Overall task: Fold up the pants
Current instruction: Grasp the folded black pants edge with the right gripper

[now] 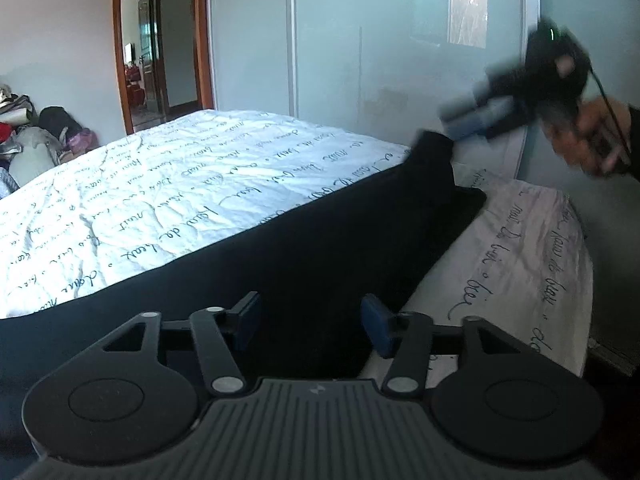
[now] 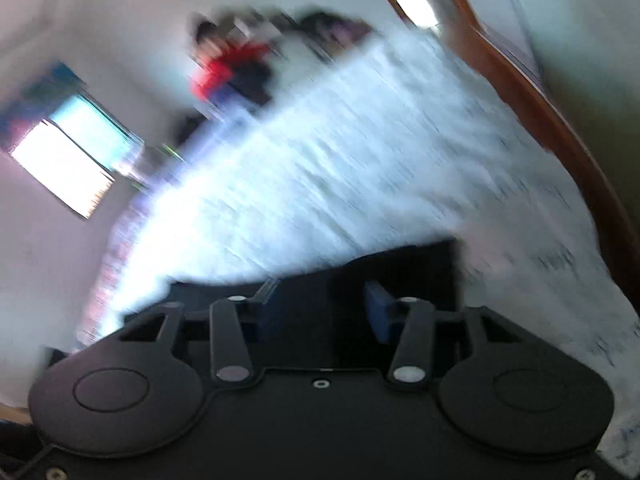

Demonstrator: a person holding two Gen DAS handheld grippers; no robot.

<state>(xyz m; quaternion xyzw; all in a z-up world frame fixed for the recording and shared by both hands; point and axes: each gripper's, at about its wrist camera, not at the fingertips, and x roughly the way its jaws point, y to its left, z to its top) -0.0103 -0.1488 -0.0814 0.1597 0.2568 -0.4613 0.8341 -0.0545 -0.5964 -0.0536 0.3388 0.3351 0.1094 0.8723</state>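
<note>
The dark pants [image 1: 304,240] lie on the near edge of the bed [image 1: 168,184], close to its right corner. My left gripper [image 1: 310,326] stands half open above them, holding nothing. The right gripper [image 1: 464,124] lifts a far corner, but it is blurred and I cannot tell the grip. The cloth may slip there and fall. A clothes pile [image 1: 36,136] sits far left, not in the way

White script-printed bedsheet [image 1: 160,200]; clothes pile [image 1: 36,136], wooden doorway [image 1: 160,48], possibly wardrobe doors [image 1: 400,40].

Illegible cursive script on bedsheet [image 1: 160,200]
</note>
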